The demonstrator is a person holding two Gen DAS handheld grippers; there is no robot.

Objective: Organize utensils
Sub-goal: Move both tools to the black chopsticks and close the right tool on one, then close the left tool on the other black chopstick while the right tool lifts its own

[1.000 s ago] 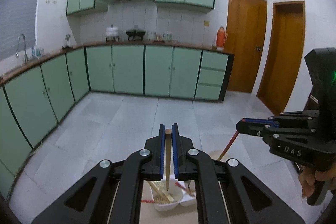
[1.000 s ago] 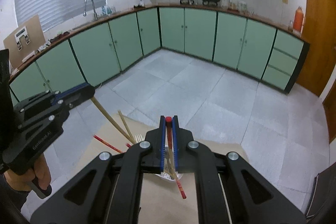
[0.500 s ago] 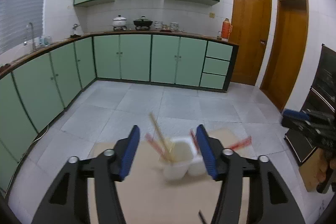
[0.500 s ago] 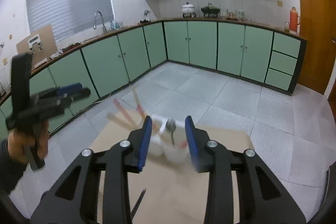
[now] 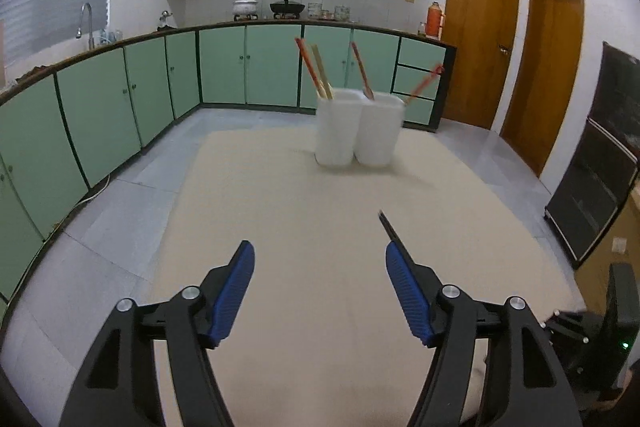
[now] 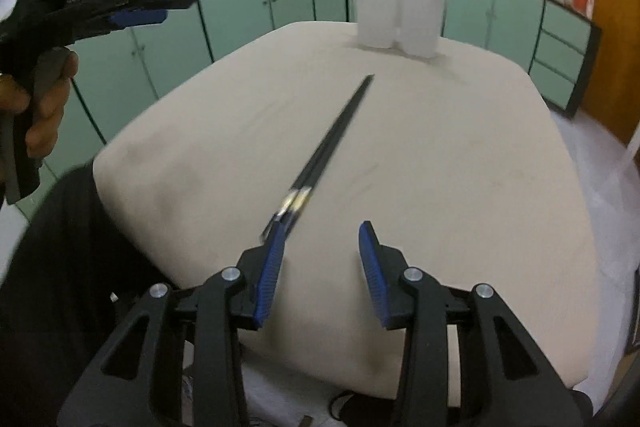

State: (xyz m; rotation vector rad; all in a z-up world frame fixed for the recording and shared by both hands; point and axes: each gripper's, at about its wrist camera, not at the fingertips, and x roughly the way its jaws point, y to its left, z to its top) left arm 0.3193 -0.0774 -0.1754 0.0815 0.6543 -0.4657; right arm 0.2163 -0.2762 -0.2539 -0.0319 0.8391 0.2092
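Note:
A white two-part utensil holder [image 5: 358, 131] stands at the far end of the beige table [image 5: 304, 211]; it also shows in the right wrist view [image 6: 400, 19]. Red and wooden chopsticks [image 5: 316, 69] stick out of it. A pair of black chopsticks [image 6: 332, 143] lies on the table, its near end beside my right gripper's left finger. Its tip [image 5: 386, 223] shows past my left gripper's right finger. My left gripper [image 5: 320, 283] is open and empty above the near table. My right gripper [image 6: 324, 259] is open and empty, low over the near edge.
Green kitchen cabinets [image 5: 120, 99] run along the left and back walls. Two wooden doors [image 5: 516, 67] stand at the right, with a dark cabinet [image 5: 600, 195] beside the table. My left gripper also shows held up at the left in the right wrist view [image 6: 132, 3].
Both grippers opened and let their chopsticks go into the holder, then drew back and down to the near side of the table. The black chopsticks have come into view.

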